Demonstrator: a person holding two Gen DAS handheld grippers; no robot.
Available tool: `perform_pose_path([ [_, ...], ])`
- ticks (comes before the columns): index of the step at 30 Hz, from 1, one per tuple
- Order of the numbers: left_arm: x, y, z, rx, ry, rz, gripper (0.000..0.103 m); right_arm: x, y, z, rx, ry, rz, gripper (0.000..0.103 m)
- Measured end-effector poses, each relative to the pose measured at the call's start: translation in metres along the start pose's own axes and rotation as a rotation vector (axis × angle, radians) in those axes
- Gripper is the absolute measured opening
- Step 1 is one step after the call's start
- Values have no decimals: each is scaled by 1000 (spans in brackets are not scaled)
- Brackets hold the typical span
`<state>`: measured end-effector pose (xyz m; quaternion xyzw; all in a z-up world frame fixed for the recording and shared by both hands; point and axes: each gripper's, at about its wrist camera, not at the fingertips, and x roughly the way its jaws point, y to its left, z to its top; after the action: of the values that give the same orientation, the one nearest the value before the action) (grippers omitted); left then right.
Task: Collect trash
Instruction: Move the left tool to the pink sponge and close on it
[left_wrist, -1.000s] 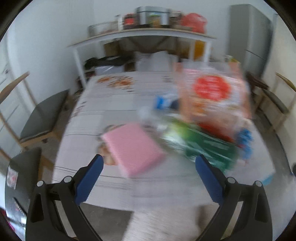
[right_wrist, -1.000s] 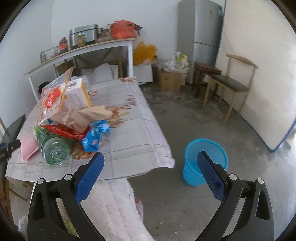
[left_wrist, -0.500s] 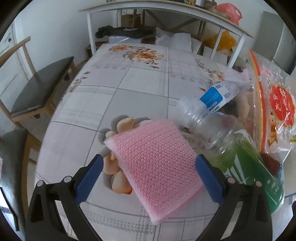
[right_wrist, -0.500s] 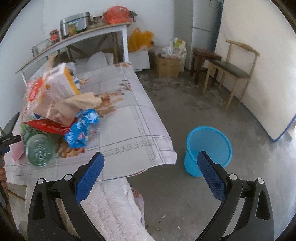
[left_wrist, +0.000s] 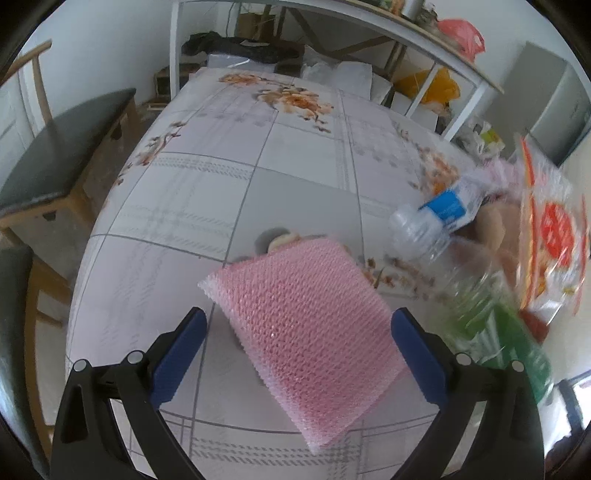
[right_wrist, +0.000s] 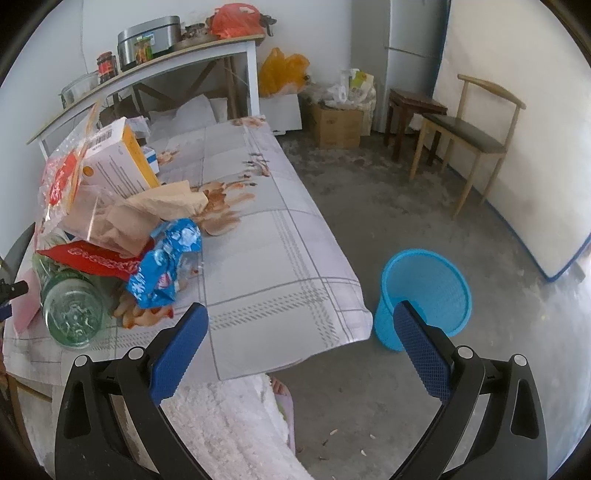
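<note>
Left hand-held gripper (left_wrist: 295, 354) hovers over the desk (left_wrist: 229, 177), jaws spread wide, straddling a pink foam pad (left_wrist: 306, 332) without touching it. The pad lies flat near the desk's near edge, long axis running from far-left to near-right. Left of it, bare cloth out to the desk's left edge.

Right of the pad, a trash heap: green bottle (right_wrist: 72, 314) on its side, base toward the near edge, neck pointing away; red packet (right_wrist: 88, 260), blue wrapper (right_wrist: 166, 266), brown paper (right_wrist: 147, 214) and a box (right_wrist: 118, 158) stacked above.

Right hand-held gripper (right_wrist: 301, 350) is spread, holding nothing, past the desk's right corner. Open floor beyond, blue bin (right_wrist: 424, 291) standing near that corner.
</note>
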<state>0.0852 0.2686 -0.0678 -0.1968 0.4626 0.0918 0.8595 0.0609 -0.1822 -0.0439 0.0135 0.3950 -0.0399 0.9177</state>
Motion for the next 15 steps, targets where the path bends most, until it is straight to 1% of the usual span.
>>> perform_pose_path([
  [3, -2, -1, 4, -35, -14, -13, 98, 0, 4, 0, 0, 1, 2, 96],
  [6, 6, -7, 11, -44, -12, 54, 98, -1, 9, -1, -3, 6, 8, 96],
  [7, 9, -9, 11, -37, -7, 62, 98, -2, 11, -1, -4, 6, 9, 96],
  [9, 16, -13, 11, -14, 9, 90, 98, -4, 15, 0, -7, 1, 8, 96],
  [12, 25, -22, 6, 85, 16, 127, 98, -9, 19, 1, -11, -8, 1, 96],
  [15, 26, -22, 3, 159, 4, 106, 98, -10, 23, 4, -17, -11, -7, 96],
])
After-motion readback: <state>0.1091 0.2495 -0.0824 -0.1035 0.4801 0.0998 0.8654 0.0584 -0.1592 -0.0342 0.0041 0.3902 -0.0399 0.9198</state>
